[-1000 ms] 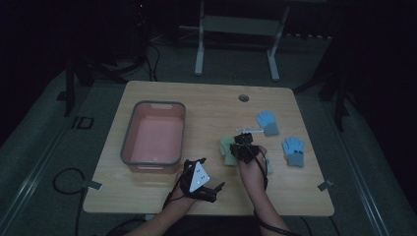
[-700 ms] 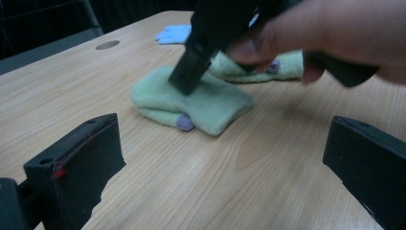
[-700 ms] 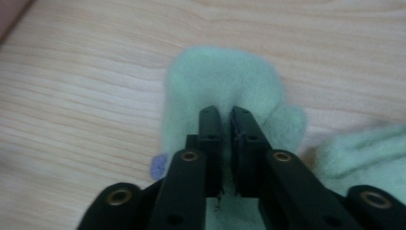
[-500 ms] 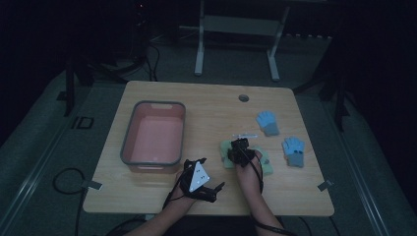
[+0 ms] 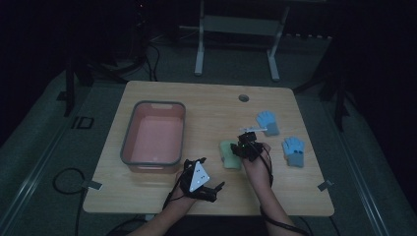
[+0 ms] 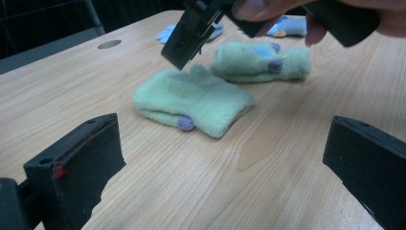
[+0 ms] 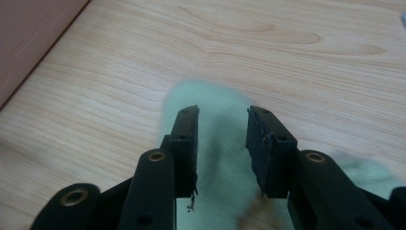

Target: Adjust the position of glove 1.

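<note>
Altogether two green mittens (image 6: pixel 194 103), two blue mittens (image 5: pixel 268 122), one bin (image 5: pixel 129 142); both grippers' jaws parted, empty.

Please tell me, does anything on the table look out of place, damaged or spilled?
Nothing looks damaged or spilled. Two green mittens lie separately near the right gripper, and two blue mittens lie apart at the right side. All four are loose on the table, while the pink bin holds nothing.

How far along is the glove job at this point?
Done: nothing lies in the pink bin. In hand: the right gripper, jaws just opening, hovers over a green glove without gripping it. Left: both green gloves and two blue gloves lie on the table.
</note>
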`<state>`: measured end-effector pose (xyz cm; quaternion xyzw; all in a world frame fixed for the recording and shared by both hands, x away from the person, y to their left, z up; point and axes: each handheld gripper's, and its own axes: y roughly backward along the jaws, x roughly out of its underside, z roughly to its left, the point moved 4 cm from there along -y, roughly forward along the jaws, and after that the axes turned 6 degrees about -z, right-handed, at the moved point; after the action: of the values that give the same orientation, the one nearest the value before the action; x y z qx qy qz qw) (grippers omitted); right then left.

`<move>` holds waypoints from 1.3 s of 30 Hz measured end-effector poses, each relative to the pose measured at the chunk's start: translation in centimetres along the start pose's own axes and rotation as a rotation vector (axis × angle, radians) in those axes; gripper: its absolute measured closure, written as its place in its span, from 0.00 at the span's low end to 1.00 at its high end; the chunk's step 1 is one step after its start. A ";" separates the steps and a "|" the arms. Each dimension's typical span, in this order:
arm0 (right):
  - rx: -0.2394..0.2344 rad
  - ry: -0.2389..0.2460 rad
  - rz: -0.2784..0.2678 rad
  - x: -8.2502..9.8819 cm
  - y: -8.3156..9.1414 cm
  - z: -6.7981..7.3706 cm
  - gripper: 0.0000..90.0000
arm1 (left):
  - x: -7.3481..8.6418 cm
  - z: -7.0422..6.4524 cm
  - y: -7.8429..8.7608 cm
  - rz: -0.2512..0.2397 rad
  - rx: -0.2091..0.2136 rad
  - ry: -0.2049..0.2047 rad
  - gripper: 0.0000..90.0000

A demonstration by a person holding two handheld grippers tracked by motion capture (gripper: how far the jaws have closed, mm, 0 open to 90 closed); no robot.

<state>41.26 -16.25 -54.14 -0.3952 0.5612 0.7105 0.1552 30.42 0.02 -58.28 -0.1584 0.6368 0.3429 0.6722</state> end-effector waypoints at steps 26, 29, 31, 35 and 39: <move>-0.095 0.143 0.022 2.6 3.6 -7.4 0.67 | 0.0 -0.1 0.0 0.001 0.001 -0.004 0.00; -0.099 0.156 0.042 3.4 3.5 -8.0 0.67 | 0.0 0.0 0.0 0.000 0.002 -0.003 0.00; -0.102 0.155 0.045 3.6 3.5 -8.2 0.66 | 0.0 0.0 0.0 0.001 0.002 -0.002 0.00; -0.121 0.142 0.069 4.7 3.2 -8.7 0.63 | 0.0 -0.1 0.0 0.003 0.001 -0.006 0.00; -0.131 0.174 0.067 5.6 2.9 -8.9 0.64 | 0.0 -0.1 0.0 0.003 0.001 -0.008 0.00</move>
<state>39.28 -26.64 -56.82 -0.4457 0.5378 0.7134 0.0561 30.37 -0.03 -58.30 -0.1559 0.6345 0.3444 0.6741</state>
